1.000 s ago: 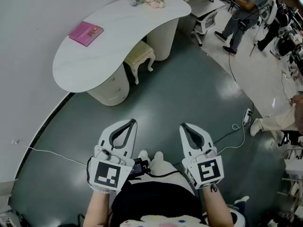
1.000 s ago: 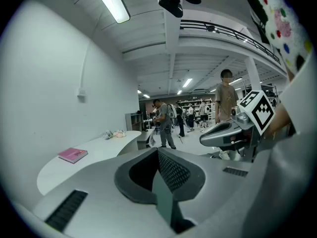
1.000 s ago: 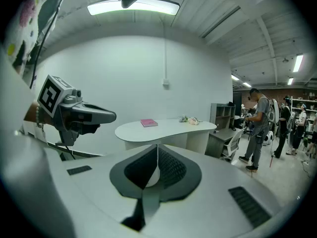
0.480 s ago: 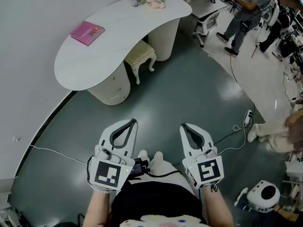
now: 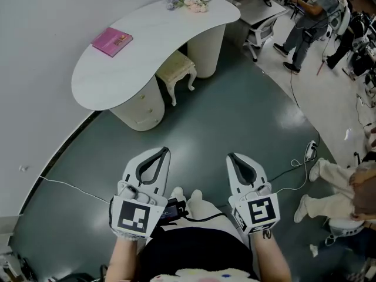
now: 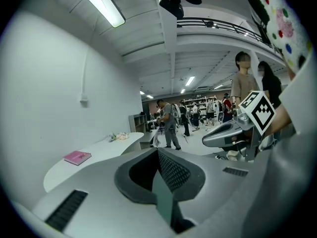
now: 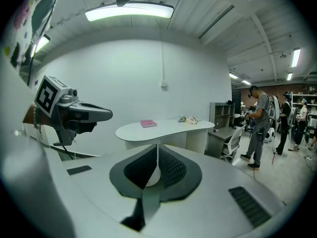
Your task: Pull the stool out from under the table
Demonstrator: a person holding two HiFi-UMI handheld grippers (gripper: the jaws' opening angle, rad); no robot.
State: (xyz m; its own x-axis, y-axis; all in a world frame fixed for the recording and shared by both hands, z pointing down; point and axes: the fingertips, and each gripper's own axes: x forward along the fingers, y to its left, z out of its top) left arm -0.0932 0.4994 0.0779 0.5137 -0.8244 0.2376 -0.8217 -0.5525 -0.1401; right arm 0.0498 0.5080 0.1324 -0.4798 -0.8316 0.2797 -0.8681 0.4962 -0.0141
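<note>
Two hand-held grippers hang side by side over a dark grey-green floor (image 5: 223,116), each shut on nothing. The left gripper (image 5: 164,151) has its jaws pressed fully together. In its own view the ribbed pads meet along a single seam with nothing caught between them. The right gripper (image 5: 230,156) is also closed tip to tip. Its own view shows only a small pale gap low down between the pads, and nothing is pinched there. Neither gripper touches any object, and the two are held level, a little apart, just in front of the person's body.

The stool (image 5: 175,69), cream-coloured with carved legs, stands well apart from both grippers, ahead of them and slightly to the left. It is tucked partly under the white curved table (image 5: 141,43), between the table's two rounded bases, with its near edge and front legs showing beyond the tabletop. The table stands against a pale wall (image 5: 41,34).

A pink book (image 5: 111,41) lies on the tabletop toward its left end, and a small bunch of flowers (image 5: 189,2) rests at the far end. A thin white cable (image 5: 64,184) trails across the floor to the left of the left gripper. At upper right, a person (image 5: 311,16) stands near an office chair (image 5: 258,28) on lighter flooring, well away from the table.
</note>
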